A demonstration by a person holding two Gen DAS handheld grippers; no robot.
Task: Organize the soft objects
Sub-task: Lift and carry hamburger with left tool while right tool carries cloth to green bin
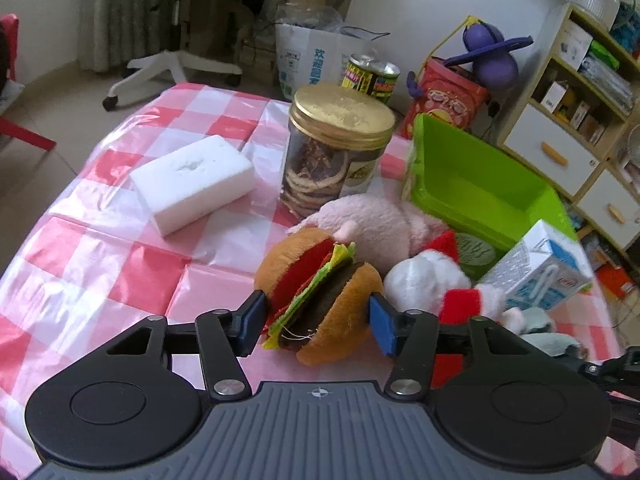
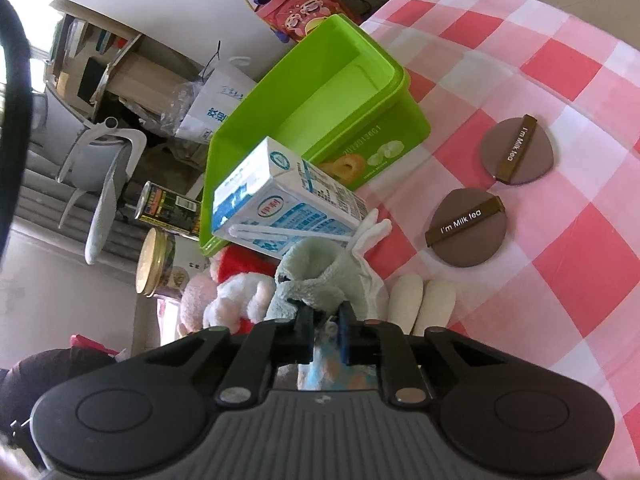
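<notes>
My left gripper [image 1: 318, 320] has a plush hamburger [image 1: 320, 294] between its blue pads, which touch both buns. Behind it lie a pink plush [image 1: 372, 224] and a red-and-white plush [image 1: 436, 276]. The green bin [image 1: 480, 184] stands at the right, empty inside. My right gripper [image 2: 325, 334] is shut on a grey-green plush toy [image 2: 310, 276] with white parts. The green bin [image 2: 320, 92] also shows in the right wrist view, beyond a milk carton [image 2: 280, 204]. The red-and-white plush [image 2: 240, 300] lies to the left of the grey toy.
A white foam block [image 1: 192, 184], a gold-lidded jar [image 1: 336, 148] and a milk carton [image 1: 540, 268] stand on the pink checked tablecloth [image 1: 100, 264]. Two brown round "I'm Milk tea" pads [image 2: 468, 232] [image 2: 518, 150] lie right. An office chair, shelves and bags stand beyond the table.
</notes>
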